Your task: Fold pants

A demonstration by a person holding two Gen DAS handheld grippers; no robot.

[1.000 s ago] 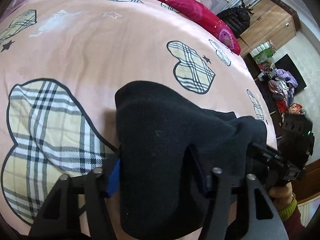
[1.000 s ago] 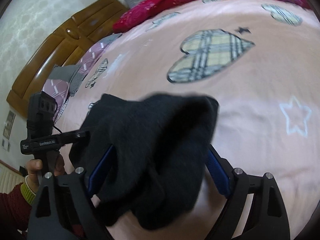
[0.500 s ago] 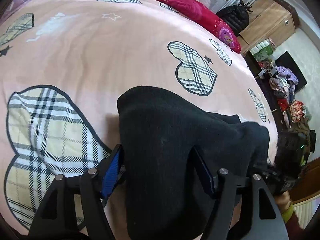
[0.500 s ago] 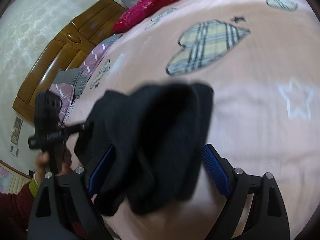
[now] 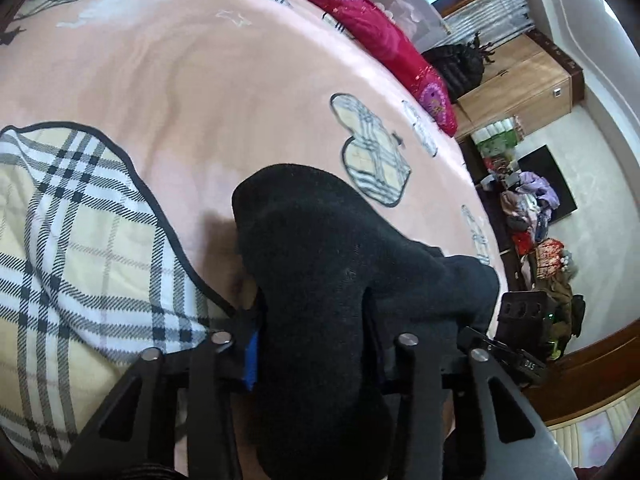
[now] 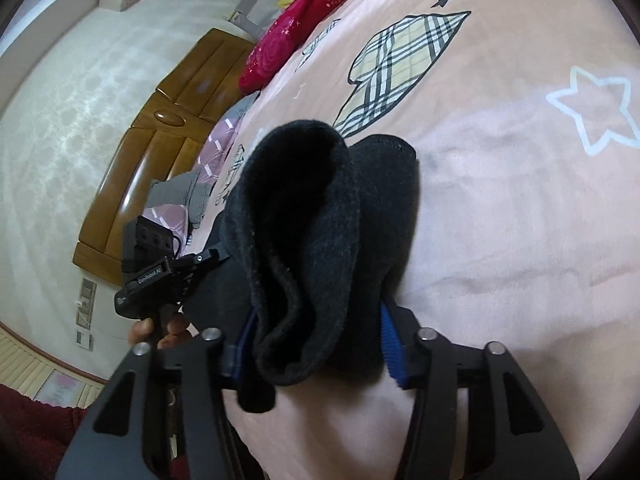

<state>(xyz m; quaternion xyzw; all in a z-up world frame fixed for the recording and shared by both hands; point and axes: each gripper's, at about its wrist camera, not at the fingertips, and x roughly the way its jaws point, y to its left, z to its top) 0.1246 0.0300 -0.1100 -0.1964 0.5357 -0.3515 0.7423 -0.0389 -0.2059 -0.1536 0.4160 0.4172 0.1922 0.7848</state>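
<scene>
Black fleece pants (image 5: 316, 264) hang bunched between my two grippers above a pink bed cover (image 5: 200, 80). My left gripper (image 5: 310, 344) is shut on one end of the pants, the cloth draped over its fingers. My right gripper (image 6: 316, 332) is shut on the other end of the pants (image 6: 320, 220), folded layers spilling over its blue pads (image 6: 390, 340). Each gripper shows in the other's view: the right one at the left wrist view's lower right (image 5: 516, 344), the left one at the right wrist view's left (image 6: 160, 276).
The pink cover has plaid hearts (image 5: 80, 240) and white stars (image 6: 592, 108). A red quilt (image 5: 372, 20) lies along the bed's far edge. A wooden headboard (image 6: 160, 128) and a pillow (image 6: 192, 196) are at the left. A wooden cabinet (image 5: 516, 80) and a clothes pile (image 5: 528, 208) stand beyond the bed.
Both grippers have tilted and drawn closer to the cover with the pants. The cloth has bunched into tighter folds between them. Both stay shut on the pants.
</scene>
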